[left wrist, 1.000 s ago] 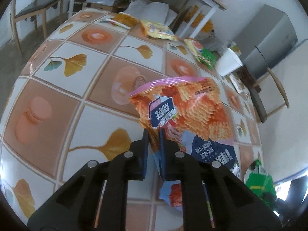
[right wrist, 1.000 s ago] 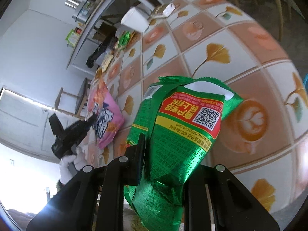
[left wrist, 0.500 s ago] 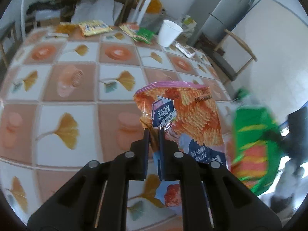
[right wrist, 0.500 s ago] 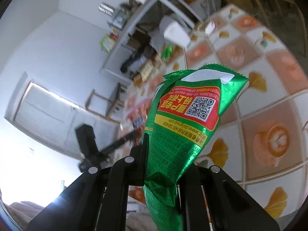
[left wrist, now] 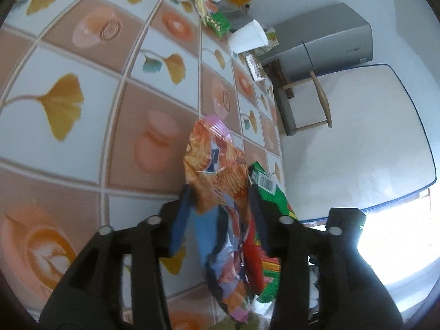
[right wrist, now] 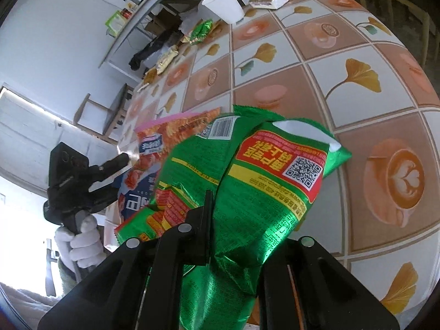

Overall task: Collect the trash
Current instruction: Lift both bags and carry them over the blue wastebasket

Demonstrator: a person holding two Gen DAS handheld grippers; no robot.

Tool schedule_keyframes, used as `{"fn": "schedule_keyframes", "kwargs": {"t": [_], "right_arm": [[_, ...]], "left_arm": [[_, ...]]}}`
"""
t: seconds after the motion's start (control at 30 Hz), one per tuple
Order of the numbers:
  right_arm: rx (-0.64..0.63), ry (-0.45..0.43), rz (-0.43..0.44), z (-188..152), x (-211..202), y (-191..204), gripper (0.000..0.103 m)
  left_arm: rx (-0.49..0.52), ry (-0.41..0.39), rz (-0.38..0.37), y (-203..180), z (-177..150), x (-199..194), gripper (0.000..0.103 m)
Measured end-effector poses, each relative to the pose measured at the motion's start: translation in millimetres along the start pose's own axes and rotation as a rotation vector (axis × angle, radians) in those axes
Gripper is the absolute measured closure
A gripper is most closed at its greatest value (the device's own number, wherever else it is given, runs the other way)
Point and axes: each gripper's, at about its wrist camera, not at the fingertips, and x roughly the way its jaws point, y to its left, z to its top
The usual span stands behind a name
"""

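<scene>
The orange snack bag (left wrist: pixel 217 165) is a crinkled foil packet, orange with printed chips, a pink sealed top edge and a blue panel lower down; its lower part is creased and twisted. The green snack bag (right wrist: pixel 247 192) is shiny green foil with a red and yellow label, a code square, a barcode near its top and a white patch at the upper edge.

In the left wrist view the orange snack bag hangs between the two fingers of the left gripper (left wrist: pixel 220 200), its top rising past the fingertips and its crumpled tail dropping toward the bottom of the view. The fingers are opening and stand well apart, with a gap on each side of the bag (whether a pad touches the foil I cannot tell). The green bag lies just beside it on the right, against the right finger.

In the right wrist view the right gripper (right wrist: pixel 233 220) has its fingers drawn in narrow and pinched on the green snack bag, which bulges above them and trails below. The orange bag sits behind its left side, with the left gripper and a white-gloved hand (right wrist: pixel 79 244) further left.

Both bags are above the near edge of the tiled counter (right wrist: pixel 316 82), where a white cup (right wrist: pixel 222 4) and other wrappers (right wrist: pixel 202 31) lie at the far end.
</scene>
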Motion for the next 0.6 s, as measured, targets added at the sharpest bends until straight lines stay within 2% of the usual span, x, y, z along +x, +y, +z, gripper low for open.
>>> {"fn": "schedule_keyframes", "kwargs": {"t": [0.13,0.3,0.4,0.43,0.5,0.6], "right_arm": [[-0.004,0.007,-0.010,-4,2,-1,0.093],[-0.004,0.008,-0.009,-3,4,-2,0.093],[0.002,0.010,-0.006,-2,6,-3,0.093],[0.005,0.010,-0.001,-2,7,-3,0.093],[0.012,0.005,0.011,-2,5,-5,0.093],[0.021,-0.008,0.036,-2,-1,-7,0.093]], "left_arm": [[-0.057,0.065,-0.013,4,-10,5,0.049],[-0.077,0.126,0.006,4,-28,9,0.049],[-0.052,0.122,0.021,-4,-38,10,0.052],[-0.041,0.117,0.034,-6,-38,11,0.054],[-0.010,0.110,0.084,-11,-41,16,0.072],[0.028,0.105,0.109,-16,-44,19,0.083]]}}
